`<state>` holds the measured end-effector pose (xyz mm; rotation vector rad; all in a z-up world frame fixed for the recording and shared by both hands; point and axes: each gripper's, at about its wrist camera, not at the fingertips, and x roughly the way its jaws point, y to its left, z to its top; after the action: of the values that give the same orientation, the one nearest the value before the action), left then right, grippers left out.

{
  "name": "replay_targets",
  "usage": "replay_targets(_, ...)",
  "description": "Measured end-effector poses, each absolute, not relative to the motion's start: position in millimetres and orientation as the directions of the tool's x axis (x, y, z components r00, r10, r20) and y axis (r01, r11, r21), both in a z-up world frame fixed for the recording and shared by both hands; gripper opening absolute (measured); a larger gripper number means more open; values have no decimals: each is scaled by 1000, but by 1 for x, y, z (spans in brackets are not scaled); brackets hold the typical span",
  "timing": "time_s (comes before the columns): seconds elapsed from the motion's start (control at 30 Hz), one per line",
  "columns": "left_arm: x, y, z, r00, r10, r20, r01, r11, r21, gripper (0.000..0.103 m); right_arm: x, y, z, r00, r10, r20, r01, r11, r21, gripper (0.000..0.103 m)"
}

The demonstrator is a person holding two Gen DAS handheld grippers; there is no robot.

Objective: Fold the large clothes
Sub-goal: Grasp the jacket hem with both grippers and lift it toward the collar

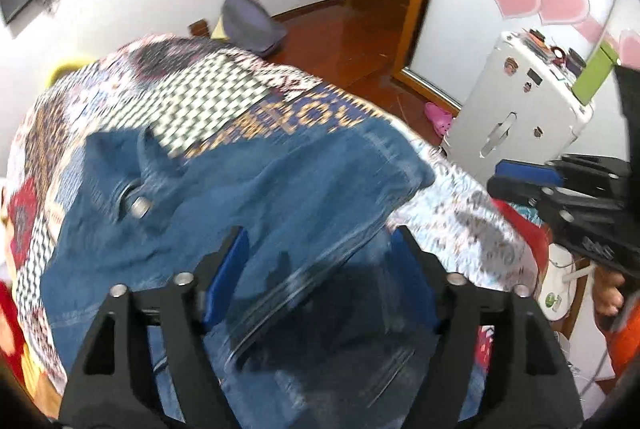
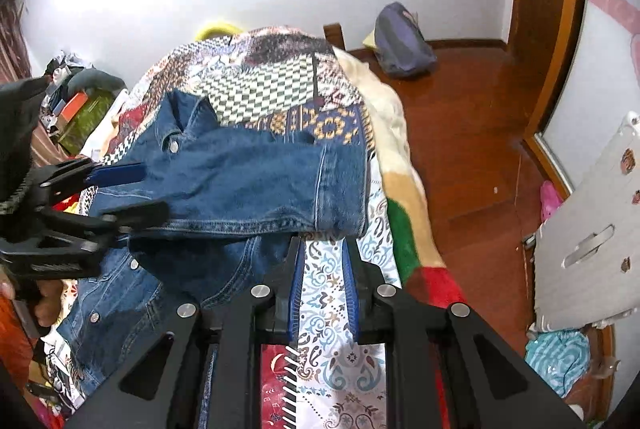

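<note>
Fingers (image 2: 322, 289) above patterned bedspread (image 2: 328, 313), wooden floor (image 2: 472, 149).

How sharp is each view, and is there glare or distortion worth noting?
Left wrist view: motion blur smears the denim jacket and patterned bedspread. Right wrist view: sharp, with jacket seams crisp; glare on the wooden floor. Both: strong fisheye bending, dark corners.

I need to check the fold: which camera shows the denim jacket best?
The right wrist view: the denim jacket lies sharp on the patterned bedspread, collar, snaps and folded edge visible. The left wrist view shows it close, motion-blurred and cropped.
</note>
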<state>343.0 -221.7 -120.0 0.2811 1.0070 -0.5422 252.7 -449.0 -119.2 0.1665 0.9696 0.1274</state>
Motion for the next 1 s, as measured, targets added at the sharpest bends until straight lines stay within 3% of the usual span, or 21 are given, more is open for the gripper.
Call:
replay_targets(0.23,377,-283,-196,261,-237,-936,602,798,-34,81,244,-456,-102,591,140,-794,-35,988,149,14)
replay_targets(0.37,382,-299,-218,316,-154,-936,578,814,61,78,241,-461,-106,575,133,-807,-28,989,143,14)
replay_targets(0.47,373,-304,-212,412,-142,-900,573,808,134,51,241,-462,-113,563,112,-819,-20,992,122,14)
replay_targets(0.5,370,-304,-208,434,-135,-891,573,804,158,33,242,-461,-115,560,102,-822,-17,994,112,14)
replay_targets(0.53,367,-302,-203,436,-150,-887,580,801,150,21,243,-460,-117,555,94,-826,-14,994,104,14)
replay_targets(0.6,364,-296,-190,444,-185,-877,578,807,122,13,245,-457,-120,547,99,-831,-13,994,109,14)
replay_targets(0.7,358,-281,-160,505,-218,-835,557,821,123,11,246,-451,-118,550,120,-827,-26,992,127,14)
replay_targets(0.87,367,-213,-112,526,-280,-803,470,882,1,10,250,-432,-106,565,140,-813,-70,990,122,14)
replay_targets(1.0,369,-140,-82,629,-212,-748,356,934,34,10,257,-411,-102,568,159,-807,-109,987,118,14)
